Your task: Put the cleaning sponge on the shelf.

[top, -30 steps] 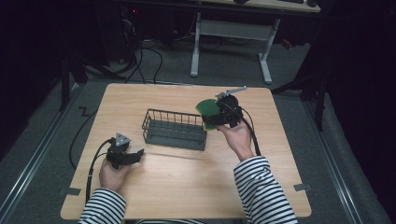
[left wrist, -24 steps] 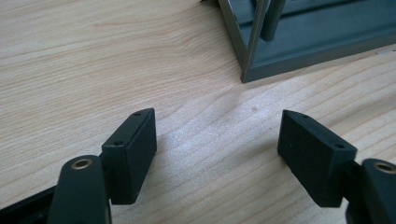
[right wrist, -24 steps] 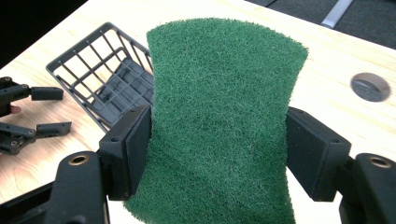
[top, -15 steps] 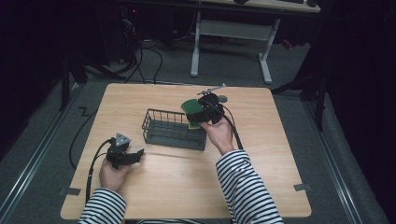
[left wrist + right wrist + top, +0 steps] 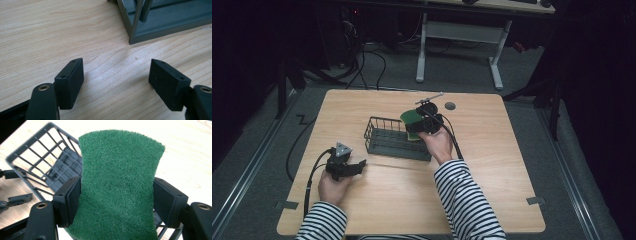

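The right gripper [image 5: 418, 125] has moved left, toward nine o'clock. Its jaws squeeze the green sponge [image 5: 117, 185] above the wire basket [image 5: 384, 142] (drop comes next, probably). The left gripper [image 5: 354, 166] rests on the table [image 5: 492, 165], jaws wide apart.

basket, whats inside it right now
The visible left part of the basket looks empty. The sponge in the right gripper hangs over its right end and hides the floor there.
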The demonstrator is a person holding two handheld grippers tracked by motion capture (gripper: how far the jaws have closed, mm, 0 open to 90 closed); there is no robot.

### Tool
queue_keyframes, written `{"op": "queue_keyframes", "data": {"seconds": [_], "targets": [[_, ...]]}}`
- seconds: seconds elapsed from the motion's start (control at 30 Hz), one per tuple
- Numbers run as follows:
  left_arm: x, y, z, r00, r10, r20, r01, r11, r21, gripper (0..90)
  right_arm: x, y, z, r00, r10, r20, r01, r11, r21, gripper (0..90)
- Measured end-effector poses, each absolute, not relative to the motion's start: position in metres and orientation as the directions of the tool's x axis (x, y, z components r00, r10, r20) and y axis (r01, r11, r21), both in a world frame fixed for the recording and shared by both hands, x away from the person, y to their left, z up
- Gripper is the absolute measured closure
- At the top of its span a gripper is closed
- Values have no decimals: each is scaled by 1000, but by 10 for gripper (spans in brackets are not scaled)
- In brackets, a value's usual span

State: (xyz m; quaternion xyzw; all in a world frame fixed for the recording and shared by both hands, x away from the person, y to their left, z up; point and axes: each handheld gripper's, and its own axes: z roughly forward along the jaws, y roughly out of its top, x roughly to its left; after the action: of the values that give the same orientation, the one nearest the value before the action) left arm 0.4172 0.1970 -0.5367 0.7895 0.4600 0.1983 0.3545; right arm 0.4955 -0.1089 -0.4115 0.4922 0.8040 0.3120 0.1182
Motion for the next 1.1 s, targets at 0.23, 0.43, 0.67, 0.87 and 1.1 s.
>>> {"op": "queue_keyframes", "data": {"seconds": [0.23,0.43,0.67,0.87,1.1], "targets": [[417,197,-537,499,866,-14,586,-326,742,288,492,-108,-415,-491,867,90,712,339,615,285],[417,197,-537,498,867,-13,585,-325,743,288,486,-111,-421,-485,870,91,718,336,610,296],[417,197,-537,497,868,-14,585,-324,743,288,482,-114,-426,-485,869,97,715,330,616,298],[417,197,-537,497,868,-13,585,-324,744,288,479,-111,-429,-494,868,54,713,369,597,300],[417,197,-537,498,867,-13,585,-325,743,288,478,-114,-434,-492,867,79,726,358,586,292]]}}
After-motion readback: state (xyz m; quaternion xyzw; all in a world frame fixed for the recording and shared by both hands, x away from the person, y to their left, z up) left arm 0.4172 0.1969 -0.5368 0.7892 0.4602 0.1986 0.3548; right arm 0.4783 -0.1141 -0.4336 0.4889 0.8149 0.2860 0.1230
